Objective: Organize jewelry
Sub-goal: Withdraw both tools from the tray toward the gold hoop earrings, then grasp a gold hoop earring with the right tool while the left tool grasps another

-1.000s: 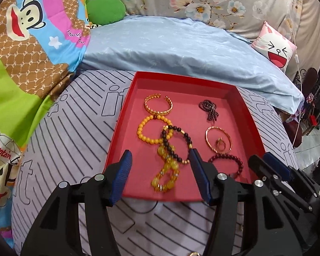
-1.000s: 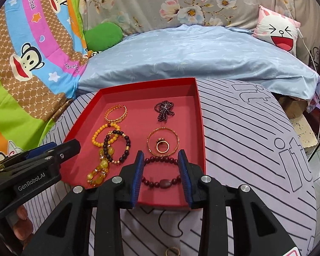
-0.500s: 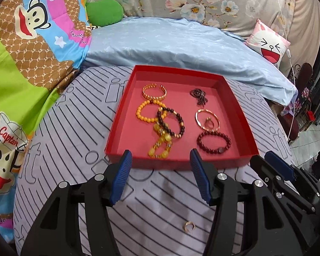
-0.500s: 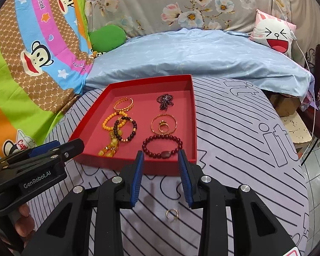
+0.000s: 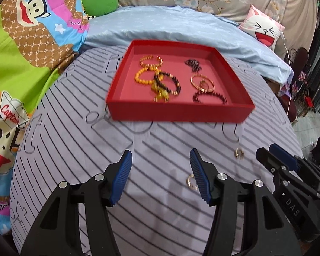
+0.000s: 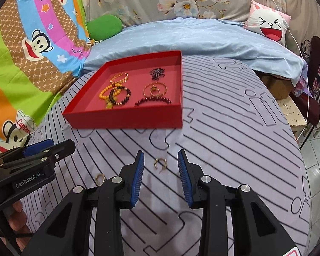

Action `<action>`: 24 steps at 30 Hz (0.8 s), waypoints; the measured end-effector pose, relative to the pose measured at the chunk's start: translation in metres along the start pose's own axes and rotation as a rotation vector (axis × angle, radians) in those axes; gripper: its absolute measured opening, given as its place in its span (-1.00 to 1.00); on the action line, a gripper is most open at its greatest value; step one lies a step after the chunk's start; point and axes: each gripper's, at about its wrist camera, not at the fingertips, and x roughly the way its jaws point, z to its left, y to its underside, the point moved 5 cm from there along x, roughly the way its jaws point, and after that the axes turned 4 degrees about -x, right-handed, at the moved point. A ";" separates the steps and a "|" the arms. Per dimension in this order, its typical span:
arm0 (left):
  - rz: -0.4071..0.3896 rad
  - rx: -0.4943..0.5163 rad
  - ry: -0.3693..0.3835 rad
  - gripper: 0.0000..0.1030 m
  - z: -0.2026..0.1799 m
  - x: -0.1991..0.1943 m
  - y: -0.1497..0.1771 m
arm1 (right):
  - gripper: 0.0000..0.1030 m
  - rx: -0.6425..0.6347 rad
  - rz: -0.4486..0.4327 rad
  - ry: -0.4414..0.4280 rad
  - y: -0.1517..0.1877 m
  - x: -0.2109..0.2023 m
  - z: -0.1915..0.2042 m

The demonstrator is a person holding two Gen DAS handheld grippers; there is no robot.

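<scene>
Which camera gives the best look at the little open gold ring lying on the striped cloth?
The right wrist view: the open gold ring lies sharp and unobstructed between the open right gripper, its gap visible. In the left wrist view the same ring is small and blurred, off to the right beside the right gripper.

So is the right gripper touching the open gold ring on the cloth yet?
Apart. In the right wrist view the open gold ring lies on the striped cloth ahead of the right gripper, with bare cloth between it and both blue pads.
</scene>
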 end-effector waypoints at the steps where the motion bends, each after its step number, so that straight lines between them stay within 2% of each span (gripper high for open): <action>1: 0.007 0.000 0.001 0.04 0.001 0.000 0.005 | -0.37 0.001 0.005 0.000 0.003 0.000 0.000; 11: 0.049 -0.015 0.002 0.04 0.008 0.000 0.037 | -0.37 0.004 0.051 -0.003 0.027 0.007 0.000; 24: 0.079 -0.025 -0.009 0.04 0.015 0.007 0.046 | -0.37 -0.027 0.063 -0.002 0.015 0.030 0.011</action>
